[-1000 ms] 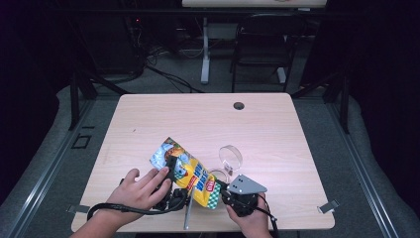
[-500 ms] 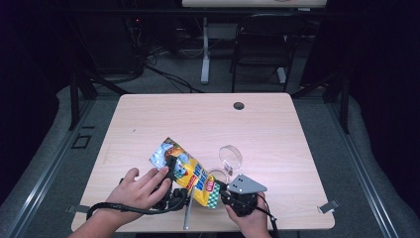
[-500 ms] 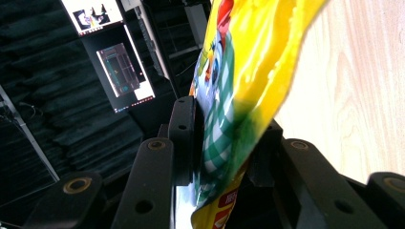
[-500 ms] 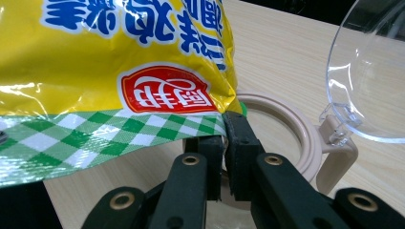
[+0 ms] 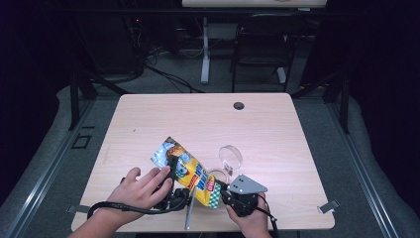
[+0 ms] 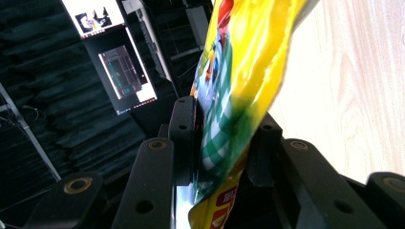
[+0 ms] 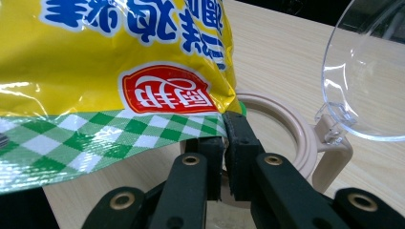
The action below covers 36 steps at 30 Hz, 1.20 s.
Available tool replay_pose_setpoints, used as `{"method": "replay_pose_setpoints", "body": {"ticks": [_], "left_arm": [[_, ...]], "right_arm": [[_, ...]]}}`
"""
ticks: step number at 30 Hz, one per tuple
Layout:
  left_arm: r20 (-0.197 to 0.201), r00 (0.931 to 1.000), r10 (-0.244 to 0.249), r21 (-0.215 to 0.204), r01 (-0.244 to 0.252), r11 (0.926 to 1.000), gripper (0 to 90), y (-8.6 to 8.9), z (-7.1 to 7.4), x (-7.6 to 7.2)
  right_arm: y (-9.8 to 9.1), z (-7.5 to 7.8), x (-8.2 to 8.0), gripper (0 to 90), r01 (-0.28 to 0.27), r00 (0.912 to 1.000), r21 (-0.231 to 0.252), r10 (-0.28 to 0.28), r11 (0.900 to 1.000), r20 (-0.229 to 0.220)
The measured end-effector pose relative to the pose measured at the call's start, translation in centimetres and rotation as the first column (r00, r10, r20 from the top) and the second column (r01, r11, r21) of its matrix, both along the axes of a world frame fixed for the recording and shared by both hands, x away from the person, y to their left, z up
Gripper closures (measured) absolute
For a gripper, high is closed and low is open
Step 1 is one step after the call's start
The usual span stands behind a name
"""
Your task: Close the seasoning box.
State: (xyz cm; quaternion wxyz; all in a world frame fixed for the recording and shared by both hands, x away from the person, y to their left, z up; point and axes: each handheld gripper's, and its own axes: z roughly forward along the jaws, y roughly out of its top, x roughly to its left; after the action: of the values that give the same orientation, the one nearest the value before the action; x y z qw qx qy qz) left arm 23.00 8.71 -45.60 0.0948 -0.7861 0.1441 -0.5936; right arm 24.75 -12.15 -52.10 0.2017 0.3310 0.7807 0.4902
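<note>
Grippers, two [image 5: 171, 171] [image 5: 222, 187], pinch one snack bag [image 5: 190, 171] beside one lidded container [image 5: 225, 166].

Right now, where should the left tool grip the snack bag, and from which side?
On the bag's flat checked bottom seam, edge-on from its near left side, opposite the right tool pinching the other corner. The seam is thin; the middle bulges.

**Hand and gripper pose**

Both forearms enter from the near edge in the high view. The left hand [image 5: 141, 188] lies palm down, fingers spread forward over the left gripper [image 6: 224, 143], whose jaws stand part-way apart. The right hand [image 5: 250, 218] grips the right gripper [image 7: 224, 143] from below; its jaws are nearly together, pads pinched.
</note>
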Motion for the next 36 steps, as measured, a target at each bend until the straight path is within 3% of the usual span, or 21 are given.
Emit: {"method": "replay_pose_setpoints", "body": {"ticks": [33, 36], "left_arm": [[-0.005, 1.0, -0.003, 0.013, 0.003, 0.9999, 72.8, -0.42, 0.47, -0.23], [-0.01, 0.9999, 0.003, -0.004, -0.003, 1.0, 73.2, -0.41, 0.49, -0.21]], "right_arm": [[0.01, 0.02, 0.01, 86.5, 0.002, 1.0, 0.0, -0.002, 1.0, -0.004], [0.04, 0.03, -0.01, 86.6, 0.002, 1.0, 0.009, -0.002, 1.0, -0.004]]}}
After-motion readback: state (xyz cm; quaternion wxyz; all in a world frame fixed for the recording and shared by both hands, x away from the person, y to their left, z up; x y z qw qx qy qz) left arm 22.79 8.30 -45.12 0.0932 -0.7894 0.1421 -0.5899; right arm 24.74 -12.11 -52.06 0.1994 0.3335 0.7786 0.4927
